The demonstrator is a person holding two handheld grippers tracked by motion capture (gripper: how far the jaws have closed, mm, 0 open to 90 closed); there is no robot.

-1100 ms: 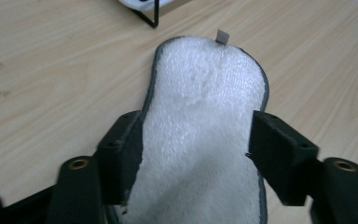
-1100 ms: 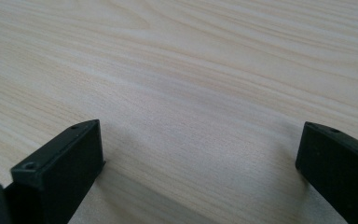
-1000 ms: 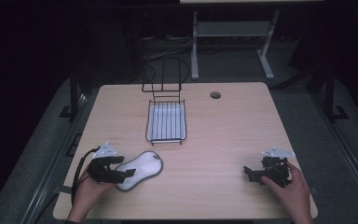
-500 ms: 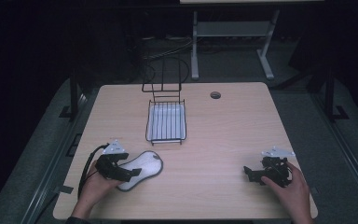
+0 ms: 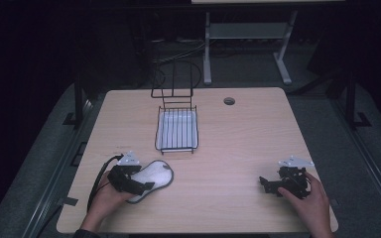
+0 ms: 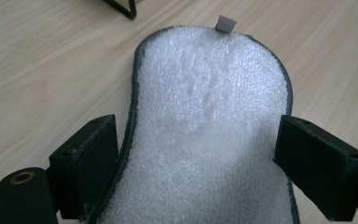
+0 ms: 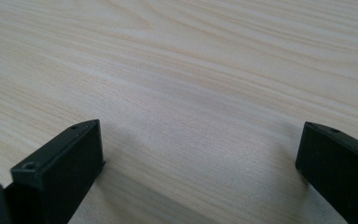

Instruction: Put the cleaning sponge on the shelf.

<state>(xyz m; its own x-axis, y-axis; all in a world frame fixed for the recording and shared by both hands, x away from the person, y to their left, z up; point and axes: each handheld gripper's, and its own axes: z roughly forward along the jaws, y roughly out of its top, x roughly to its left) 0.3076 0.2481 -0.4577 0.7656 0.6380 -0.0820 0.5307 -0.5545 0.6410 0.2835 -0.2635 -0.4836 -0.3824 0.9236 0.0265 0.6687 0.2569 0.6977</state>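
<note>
Pale wood grain covers the table (image 5: 238, 148) in the high view, where a white fleecy insole (image 5: 154, 177) with a dark edge lies at the near left, its near end under the left tool (image 5: 140, 187). Compared with a second ago, the left hand (image 5: 106, 198) has slid a little toward the insole and lower, and its jaws have just been opening, with the insole between them; this looks like lining up for a grasp, not yet a hold. Farther back, mid-table, stands a black wire basket (image 5: 177, 130) with a pale liner and a tall wire back. At the near right, the right tool (image 5: 268, 184) rests on the table in the right hand (image 5: 307, 198), unmoved. In the left gripper view, the insole (image 6: 205, 130) shows a nubbly, pile-like surface, a curved waist and a small grey tab at its far end; the blocky black jaws stand spread on either side, the left one close against the edge. In the right gripper view, the right tool (image 7: 200, 172) is spread wide over bare, smooth wood.
</note>
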